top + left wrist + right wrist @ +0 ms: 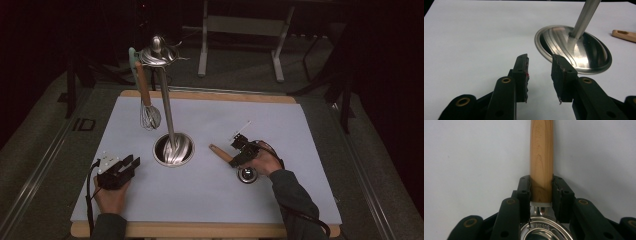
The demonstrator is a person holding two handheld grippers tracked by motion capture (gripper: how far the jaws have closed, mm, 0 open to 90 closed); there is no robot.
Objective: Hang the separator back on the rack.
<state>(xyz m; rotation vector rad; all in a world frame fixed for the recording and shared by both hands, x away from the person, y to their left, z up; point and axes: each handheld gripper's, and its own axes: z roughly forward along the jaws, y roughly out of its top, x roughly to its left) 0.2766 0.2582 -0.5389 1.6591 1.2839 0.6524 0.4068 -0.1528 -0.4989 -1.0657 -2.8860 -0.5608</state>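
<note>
On the white mat (280, 125), the round steel base (173, 149) of the utensil stand is taken as the landmark, and everything is placed relative to it. To the left of the base and nearer the person, the left gripper (134, 162) is held low over the mat by the left hand (111, 196). In the left gripper view its jaws are seen standing apart with bare mat between them, so the left gripper (540, 75) is released and nothing is grasped; the base (584, 57) lies just beyond its right jaw, apart from it. Behind and left of the base, a whisk (149, 116) with a wooden handle is seen hanging from the head of the stand, its wires clear of the mat. From the middle of the base the steel pole (166, 107) rises, tilted slightly leftward in the high view, to the hooked top (158, 54). To the right of the base, near it but not touching, a wooden-handled utensil (222, 153) is laid on the mat, its handle end pointing toward the base and its shiny round steel head (247, 174) lying farther right and nearer the person. The right gripper (242, 155) is clenched on it: in the right gripper view, both black pads are pressed against the handle (541, 165) just above the steel collar. The right hand (267, 161) is seen beside the steel head.
</note>
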